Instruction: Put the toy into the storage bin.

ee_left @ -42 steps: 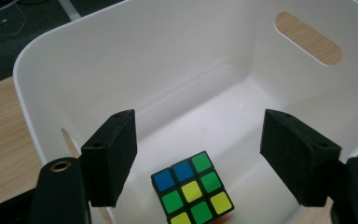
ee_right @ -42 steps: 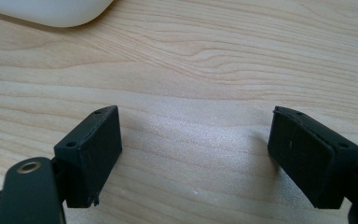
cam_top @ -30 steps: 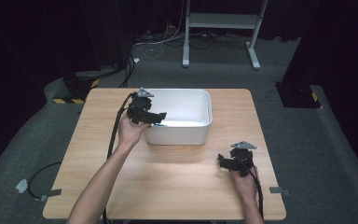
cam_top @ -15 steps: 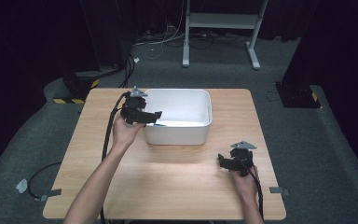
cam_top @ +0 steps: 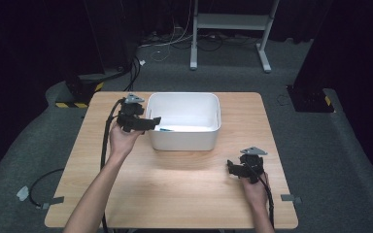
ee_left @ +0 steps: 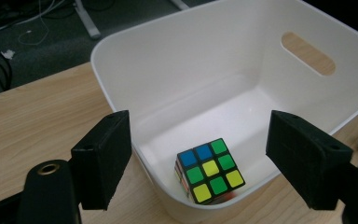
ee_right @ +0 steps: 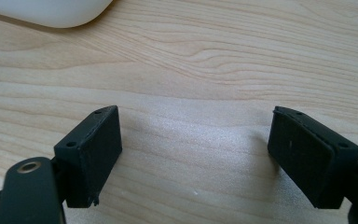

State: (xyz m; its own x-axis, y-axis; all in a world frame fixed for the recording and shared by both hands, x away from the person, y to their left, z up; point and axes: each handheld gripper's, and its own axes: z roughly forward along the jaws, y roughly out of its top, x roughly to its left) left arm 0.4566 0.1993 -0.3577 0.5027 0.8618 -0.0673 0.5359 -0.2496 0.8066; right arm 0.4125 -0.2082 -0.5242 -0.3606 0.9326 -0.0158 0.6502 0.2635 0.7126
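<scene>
Resting in the near left corner of the white bin [ee_left: 242, 79], the puzzle cube [ee_left: 209, 170] looks light, rigid, slick-faced; best pinched across two flat opposite faces; left gripper [ee_left: 198, 163] has just been opening, spread, empty, above it; right gripper [ee_right: 196, 154] spread over the table [ee_right: 223, 60].

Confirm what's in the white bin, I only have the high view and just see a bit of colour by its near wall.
Observer: A colour-tile puzzle cube sits on the floor of the white bin, against the near wall.
Operator: Left gripper holding it?
Observer: No. The left gripper is open above the rim with nothing between its pads; its jaws have just been opening.
Operator: Right gripper?
Observer: The right gripper is open too, with bare table between its jaws.
</scene>
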